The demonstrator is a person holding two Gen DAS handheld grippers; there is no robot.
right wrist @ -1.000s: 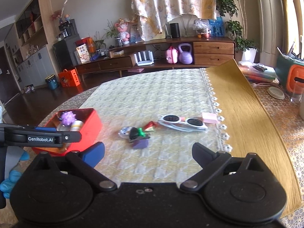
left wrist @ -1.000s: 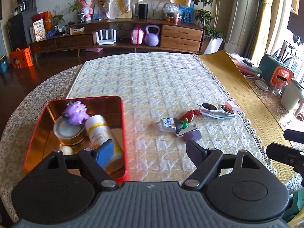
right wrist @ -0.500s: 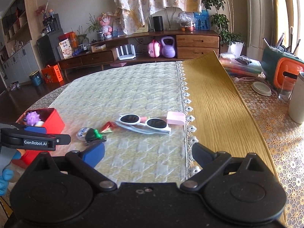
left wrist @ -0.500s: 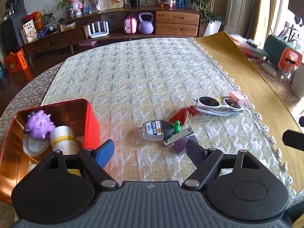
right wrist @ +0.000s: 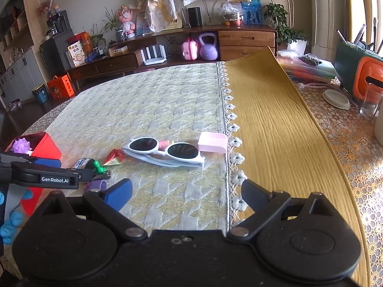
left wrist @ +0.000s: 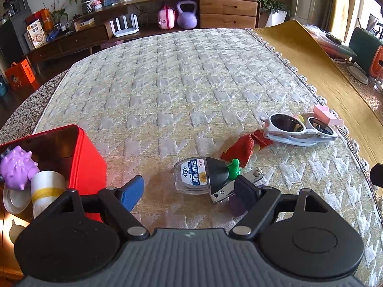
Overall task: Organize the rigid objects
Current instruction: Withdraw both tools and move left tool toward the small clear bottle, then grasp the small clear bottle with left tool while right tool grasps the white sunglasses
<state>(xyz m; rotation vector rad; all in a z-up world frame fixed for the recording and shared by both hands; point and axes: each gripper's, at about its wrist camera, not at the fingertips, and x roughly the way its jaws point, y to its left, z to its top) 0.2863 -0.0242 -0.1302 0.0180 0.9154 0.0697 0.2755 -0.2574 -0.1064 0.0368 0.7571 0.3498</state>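
The side of the left gripper [left wrist: 189,192], seen from the right wrist view, carries the white lettering "GenRobot.AI"; the small clear bottle [left wrist: 194,175] with a black cap has a blue-and-white label with an eye symbol, a sunflower and Chinese characters too small to read. Both tools stand wide open and hold nothing: the left gripper hangs low over the quilted cloth near the table's near edge with the bottle lying just ahead between its blue and black fingers, and the right gripper [right wrist: 186,195] hovers over the lace seam where the quilted cloth meets the mustard cloth [right wrist: 268,119]. Loose on the cloth lie one bottle, one green push pin [left wrist: 234,167] touching the bottle's cap, one metal nail clipper [left wrist: 235,186] beside the black finger, one purple piece [left wrist: 235,205] partly hidden under that finger, one red wrapper [left wrist: 241,147], one pair of white sunglasses [right wrist: 165,153] and one pink block [right wrist: 212,142] just beside the sunglasses at the lace edge. The red tin box [left wrist: 83,157] sits at the near left of the table, holding one purple spiky ball [left wrist: 18,167], one white jar with a yellow band [left wrist: 46,189] and a round tin, partly cut off.
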